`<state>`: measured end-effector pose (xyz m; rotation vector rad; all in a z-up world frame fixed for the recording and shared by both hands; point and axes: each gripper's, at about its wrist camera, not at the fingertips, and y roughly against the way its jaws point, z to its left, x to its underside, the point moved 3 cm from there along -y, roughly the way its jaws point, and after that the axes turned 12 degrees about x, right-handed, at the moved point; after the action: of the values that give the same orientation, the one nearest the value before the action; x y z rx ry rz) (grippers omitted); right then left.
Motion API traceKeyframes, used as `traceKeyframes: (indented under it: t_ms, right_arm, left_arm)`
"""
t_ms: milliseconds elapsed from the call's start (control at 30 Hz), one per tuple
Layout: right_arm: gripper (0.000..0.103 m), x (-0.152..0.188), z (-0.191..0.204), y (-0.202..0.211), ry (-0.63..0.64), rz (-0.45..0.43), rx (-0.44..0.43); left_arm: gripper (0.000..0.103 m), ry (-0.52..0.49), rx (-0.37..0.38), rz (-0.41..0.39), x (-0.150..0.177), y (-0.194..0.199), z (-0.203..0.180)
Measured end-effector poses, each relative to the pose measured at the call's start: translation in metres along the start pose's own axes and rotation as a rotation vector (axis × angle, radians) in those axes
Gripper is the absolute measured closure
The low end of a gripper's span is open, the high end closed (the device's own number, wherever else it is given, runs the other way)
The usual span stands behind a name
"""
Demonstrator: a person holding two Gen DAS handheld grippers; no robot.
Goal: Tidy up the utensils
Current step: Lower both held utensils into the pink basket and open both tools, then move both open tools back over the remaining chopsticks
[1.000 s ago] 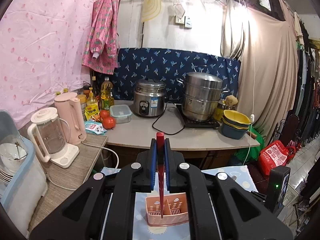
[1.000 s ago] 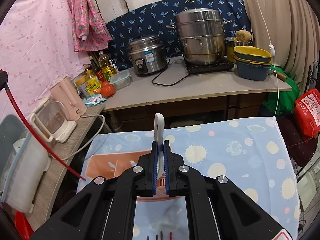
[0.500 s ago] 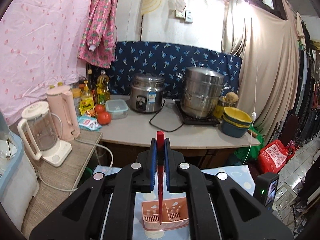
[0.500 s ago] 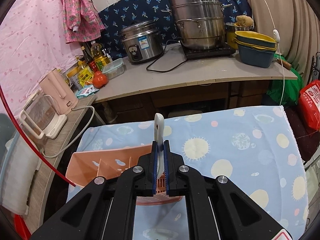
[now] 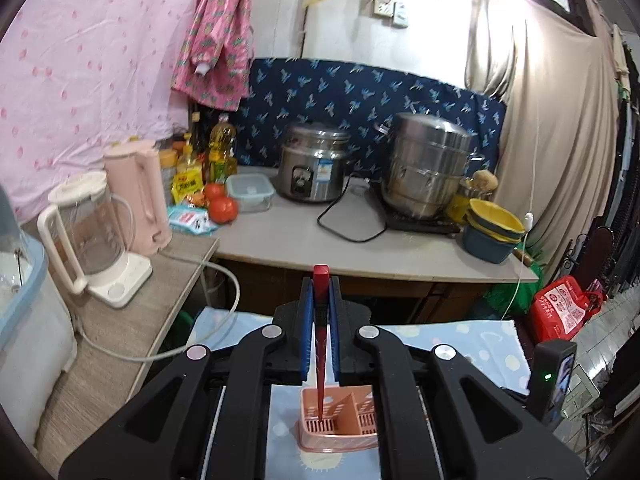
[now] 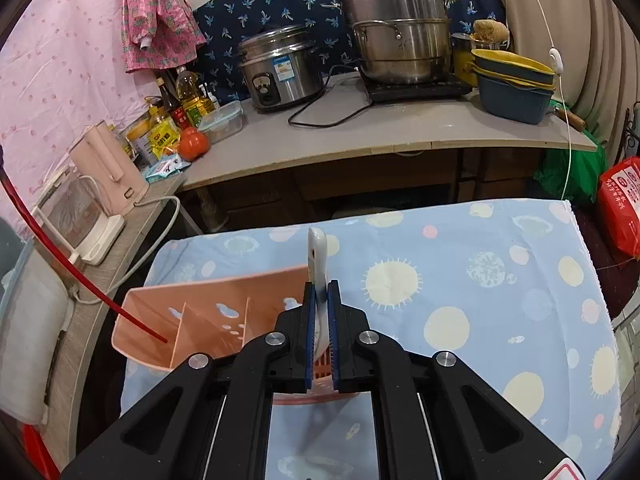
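My left gripper [image 5: 320, 312] is shut on a red chopstick [image 5: 320, 360] that hangs down with its tip inside the left compartment of the pink utensil holder [image 5: 340, 428]. In the right wrist view the chopstick [image 6: 80, 276] comes in from the left and its tip sits in the holder's leftmost compartment [image 6: 188, 320]. My right gripper [image 6: 320, 320] is shut on a white utensil handle [image 6: 318, 252], held upright over the holder's right part; its lower end is hidden behind the jaws.
The holder stands on a table with a blue sun-print cloth [image 6: 460, 280]. Behind is a counter [image 6: 380, 132] with a rice cooker [image 6: 280, 68], steamer pot [image 6: 396, 24] and bowls [image 6: 516, 84]. A blender [image 5: 88, 236] and pink kettle [image 5: 140, 192] stand on the left shelf.
Both grippers have come down toward the holder. The chopstick tip has gone into the left compartment, and the white utensil is lower over the holder's right side.
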<state>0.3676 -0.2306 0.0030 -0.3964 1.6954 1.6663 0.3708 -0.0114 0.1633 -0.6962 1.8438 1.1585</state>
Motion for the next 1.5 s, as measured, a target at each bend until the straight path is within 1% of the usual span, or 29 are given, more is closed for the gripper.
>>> traceKeyframes:
  t_ms: [33,67,100,133,167,200,300,400,533,633,967,1200,1367,1500]
  right_arm:
    - [0.095,0.001,-0.001,0.001,-0.003,-0.006,0.004]
    - [0.091,0.002,-0.002,0.002,-0.002,-0.011,0.012]
    - [0.089,0.003,-0.002,0.004,-0.001,-0.015,0.016]
    - [0.081,0.004,-0.004,0.007,-0.004,-0.021,0.019]
    - [0.073,0.005,-0.006,0.010,-0.009,-0.026,0.020]
    - [0.072,0.006,-0.007,0.013,-0.011,-0.030,0.019]
    - [0.071,0.011,-0.013,0.026,-0.015,-0.043,0.025]
    - [0.070,0.020,-0.021,0.041,-0.025,-0.050,0.023]
    - [0.065,0.037,-0.031,0.065,-0.028,-0.062,0.034]
    - [0.065,0.056,-0.039,0.081,-0.024,-0.061,0.044]
    - [0.065,0.142,-0.060,0.117,0.009,0.016,0.077]
    - [0.065,0.206,-0.074,0.131,0.003,0.094,0.076]
    - [0.065,0.245,-0.077,0.137,0.007,0.139,0.079]
    - [0.065,0.272,-0.078,0.140,0.014,0.171,0.077]
  left_arm:
    - [0.095,0.013,-0.011,0.006,0.005,-0.002,0.005]
    - [0.093,0.026,-0.021,0.003,0.008,-0.002,0.009]
    - [0.078,0.040,-0.034,0.001,0.012,-0.002,0.013]
    - [0.067,0.050,-0.040,0.000,0.016,-0.001,0.016]
    - [0.049,0.061,-0.058,-0.006,0.019,0.001,0.019]
    - [0.046,0.065,-0.073,-0.011,0.022,0.003,0.022]
    - [0.043,0.074,-0.082,0.001,0.032,0.010,0.028]
    - [0.043,0.087,-0.084,0.012,0.043,0.020,0.032]
    - [0.042,0.098,-0.082,0.040,0.064,0.035,0.031]
    - [0.041,0.097,-0.083,0.061,0.084,0.048,0.028]
    - [0.040,0.150,-0.055,0.181,0.170,0.081,0.018]
    - [0.040,0.174,-0.048,0.292,0.234,0.098,0.012]
    - [0.040,0.186,-0.044,0.367,0.283,0.109,0.003]
    - [0.040,0.180,-0.022,0.427,0.319,0.117,-0.009]
